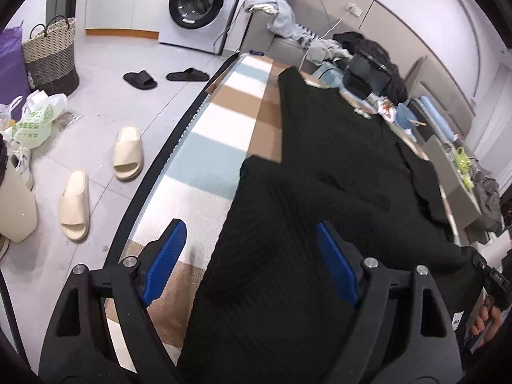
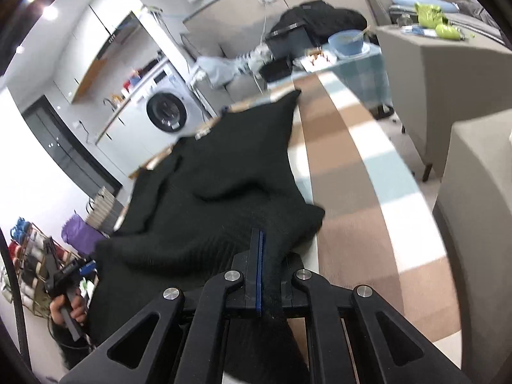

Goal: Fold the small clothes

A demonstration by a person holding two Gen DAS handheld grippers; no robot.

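Now right hand-held gripper (image 2: pixel 260 240) clamps black knit garment (image 2: pixel 208 192).

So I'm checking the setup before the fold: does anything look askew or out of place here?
The black garment is not flat: it lies crumpled with humps and a folded-over flap on the striped cloth. On the floor, two pairs of slippers lie scattered, cream and black. Nothing looks spilled or damaged.

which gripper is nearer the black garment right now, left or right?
Right. The right gripper is shut on a near edge of the black garment, fabric pinched between its pads. The left gripper is open, its jaws straddling the garment's other near edge without pressing on it.
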